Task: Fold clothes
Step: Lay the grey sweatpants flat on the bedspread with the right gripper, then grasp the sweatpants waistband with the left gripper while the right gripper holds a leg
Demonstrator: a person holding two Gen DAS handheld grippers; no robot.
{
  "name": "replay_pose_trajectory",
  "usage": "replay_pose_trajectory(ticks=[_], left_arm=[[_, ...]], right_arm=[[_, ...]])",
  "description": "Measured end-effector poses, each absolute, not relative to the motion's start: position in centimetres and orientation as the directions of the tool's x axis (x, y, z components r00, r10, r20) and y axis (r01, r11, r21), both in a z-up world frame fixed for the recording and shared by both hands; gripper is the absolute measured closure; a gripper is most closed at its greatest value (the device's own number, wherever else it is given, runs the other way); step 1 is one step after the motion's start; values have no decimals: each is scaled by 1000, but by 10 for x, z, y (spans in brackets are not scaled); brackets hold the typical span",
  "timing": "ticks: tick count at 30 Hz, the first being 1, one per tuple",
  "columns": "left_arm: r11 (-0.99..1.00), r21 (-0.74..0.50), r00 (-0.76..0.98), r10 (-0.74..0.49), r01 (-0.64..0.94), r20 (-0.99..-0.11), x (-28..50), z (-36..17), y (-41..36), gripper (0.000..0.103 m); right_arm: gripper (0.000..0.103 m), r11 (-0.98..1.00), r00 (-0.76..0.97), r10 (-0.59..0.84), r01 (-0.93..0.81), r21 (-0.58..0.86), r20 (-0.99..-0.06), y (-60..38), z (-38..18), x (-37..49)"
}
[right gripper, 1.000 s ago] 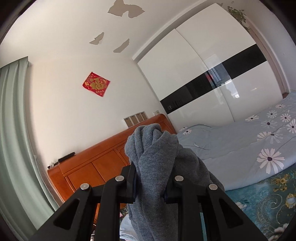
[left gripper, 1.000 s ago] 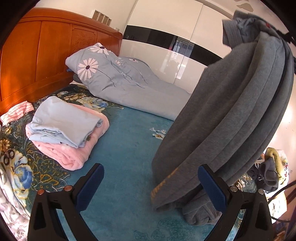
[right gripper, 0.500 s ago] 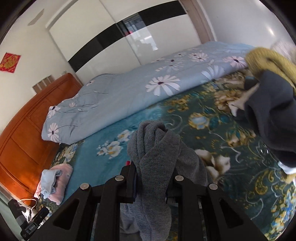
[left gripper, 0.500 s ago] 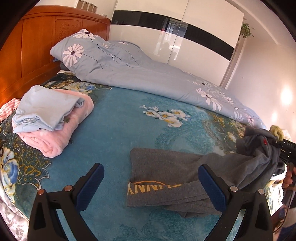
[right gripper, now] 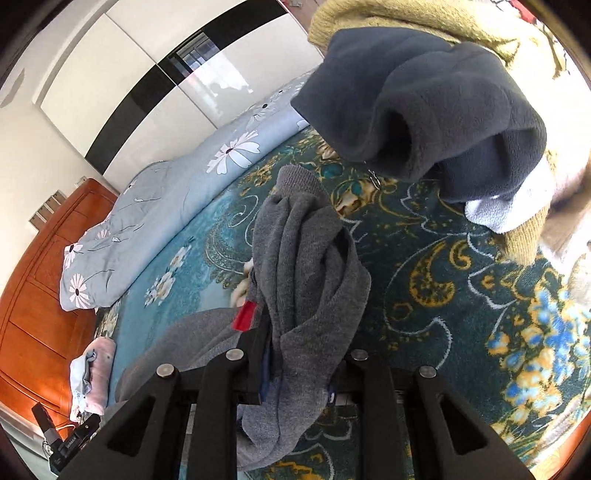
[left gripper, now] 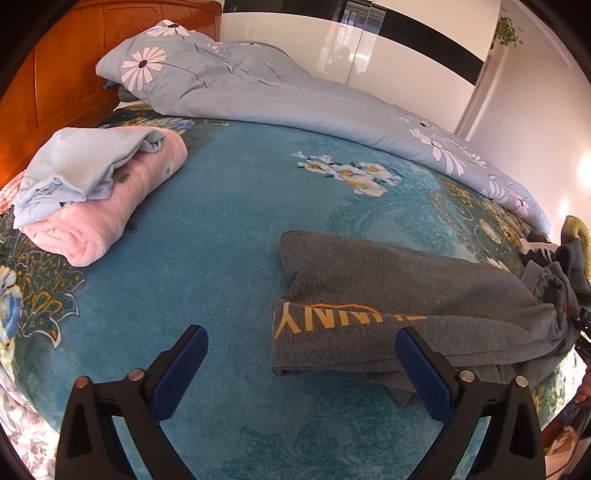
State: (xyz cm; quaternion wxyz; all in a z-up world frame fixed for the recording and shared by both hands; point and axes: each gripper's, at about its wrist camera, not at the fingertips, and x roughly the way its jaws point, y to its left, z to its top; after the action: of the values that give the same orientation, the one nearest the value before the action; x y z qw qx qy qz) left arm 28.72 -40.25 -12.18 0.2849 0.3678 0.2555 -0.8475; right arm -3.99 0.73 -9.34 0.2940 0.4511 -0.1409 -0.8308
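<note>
The right gripper (right gripper: 295,369) is clamped on the gray garment (left gripper: 406,295) lying on the bed (left gripper: 221,240), while the left gripper (left gripper: 301,369) has its fingers apart.

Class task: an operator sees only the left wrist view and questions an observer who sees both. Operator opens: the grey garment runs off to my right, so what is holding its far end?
Observer: The right gripper is shut on a bunched end of the grey garment.
Operator: Is there more laundry past that end?
Observer: Yes, a dark blue fleece lies heaped under a mustard knit, just beyond the gripper.
Operator: Any tag on the grey piece?
Observer: A small red tag shows beside the clamped fabric.
Operator: And my own gripper?
Observer: The left gripper is open, holding nothing.
</note>
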Motion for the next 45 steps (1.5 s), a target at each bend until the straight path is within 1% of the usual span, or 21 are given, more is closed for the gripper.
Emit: replay_pose_trajectory(ticks=[4,6,8,10,12,14,17,21,24,25,26,30,34,36,39,41,43,45], left_arm=[[-726,-217,-572,-284,653,-769,290,-126,-400,0],[-733,-210,-568,-280,647,-774,292,-130,-400,0],[-730,-217,-566,-272,648,-778,297,-133,-402,0],[-725,-225,-569,-271,651,-776,300,-135,-404,0],[-723,-222,-574,-283,654,-769,301,-135,-405,0],[-726,-207,-572,-298,655,-765,297,-136,-404,0],[-739,-203,-571,-285,643,-770,292,-140,-399,0],[-747,-190,-558,-277,638,-782,295,-144,-397,0],[-737,-187,-548,-285,650,-786,303,-146,-404,0],[-731,-190,-545,-283,655,-789,304,-148,-406,0],[-727,-194,-541,-279,659,-793,305,-151,-408,0],[-733,-198,-539,-262,651,-800,300,-157,-405,0],[-744,-182,-530,-260,642,-807,294,-161,-402,0],[-746,-177,-525,-260,642,-810,293,-162,-401,0],[-738,-186,-523,-254,648,-813,293,-163,-403,0],[-737,-188,-527,-258,649,-810,295,-161,-403,0],[-737,-187,-534,-267,649,-802,298,-157,-404,0],[-736,-189,-542,-275,650,-794,300,-152,-405,0]], right_arm=[[72,-802,-423,-587,422,423,-690,8,-83,-30],[60,-818,-438,-558,434,378,-704,13,-83,-29],[51,-854,-483,-504,402,331,-715,24,-81,-30],[51,-877,-527,-470,368,309,-708,36,-75,-28],[51,-866,-547,-494,375,330,-676,45,-65,-20],[50,-818,-498,-568,426,385,-656,36,-64,-14],[51,-747,-367,-647,478,462,-668,11,-78,-9],[51,-760,-304,-629,432,485,-716,-9,-102,-14],[51,-768,-276,-624,388,509,-731,-13,-115,-18],[50,-770,-270,-624,369,520,-733,-14,-118,-18],[48,-768,-260,-630,353,535,-732,-15,-121,-17],[48,-719,-169,-679,351,600,-715,-26,-125,-6],[48,-735,-145,-659,334,590,-738,-28,-130,1],[48,-711,-116,-686,318,627,-719,-27,-135,3],[48,-741,-204,-663,314,593,-720,-27,-131,-2],[48,-735,-219,-674,292,612,-705,-28,-131,-10],[56,-720,-225,-692,284,633,-686,-32,-131,-15],[92,-712,-255,-701,307,632,-666,-37,-123,-16]])
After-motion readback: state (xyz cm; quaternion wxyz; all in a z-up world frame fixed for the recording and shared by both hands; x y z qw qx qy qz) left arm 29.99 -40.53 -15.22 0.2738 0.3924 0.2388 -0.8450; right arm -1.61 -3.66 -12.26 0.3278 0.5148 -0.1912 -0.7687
